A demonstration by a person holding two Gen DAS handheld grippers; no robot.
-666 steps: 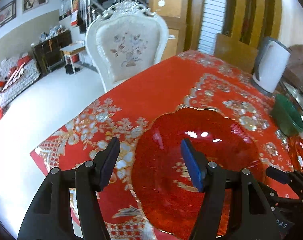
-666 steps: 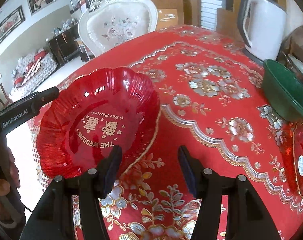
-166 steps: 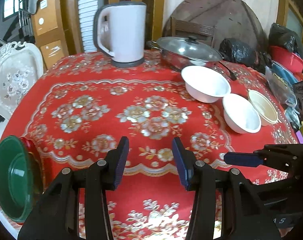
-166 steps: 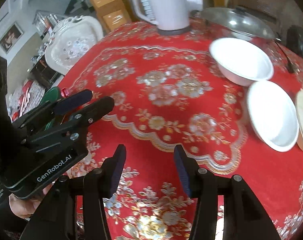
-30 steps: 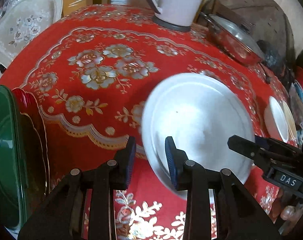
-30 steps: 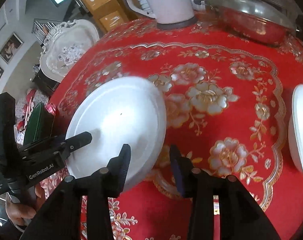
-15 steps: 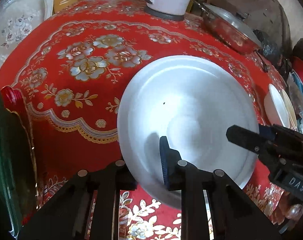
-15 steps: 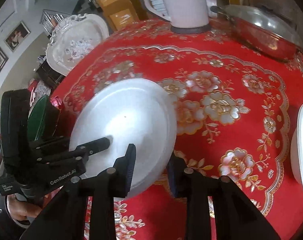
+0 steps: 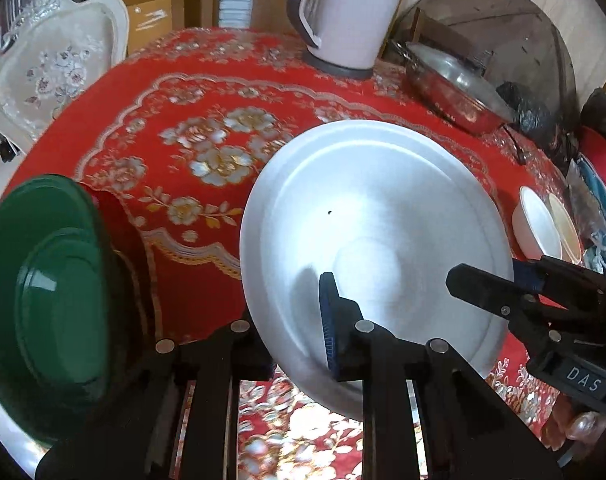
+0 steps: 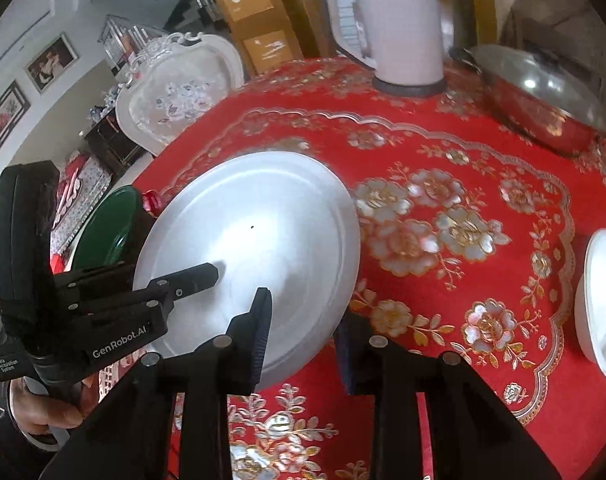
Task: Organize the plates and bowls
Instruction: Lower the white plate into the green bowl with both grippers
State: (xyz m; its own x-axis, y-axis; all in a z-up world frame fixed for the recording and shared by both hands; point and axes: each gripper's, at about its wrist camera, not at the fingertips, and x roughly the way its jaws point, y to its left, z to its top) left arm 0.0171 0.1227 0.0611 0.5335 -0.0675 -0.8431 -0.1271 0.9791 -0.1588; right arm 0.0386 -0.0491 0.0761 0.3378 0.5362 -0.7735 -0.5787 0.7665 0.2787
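Note:
A large white bowl [image 9: 375, 216] is held above the red tablecloth by both grippers. My left gripper [image 9: 295, 320] is shut on its near left rim, one finger inside and one behind the wall. My right gripper [image 10: 303, 328] is shut on its near right rim [image 10: 319, 320]; it also shows in the left wrist view [image 9: 503, 280]. The bowl also shows in the right wrist view [image 10: 255, 240]. A green bowl [image 9: 51, 292] sits on a red plate [image 9: 123, 224] at the table's left edge.
A white kettle [image 9: 347, 12] and a lidded steel pan [image 9: 455, 84] stand at the back. Two small bowls, white [image 9: 537, 224] and cream [image 9: 565, 228], sit at the right. A white chair [image 10: 179, 92] is beyond the table.
The white bowl, held by both grippers, has moved left toward the green bowl and a little up over the last second. Both grippers have closed tighter on its rim.

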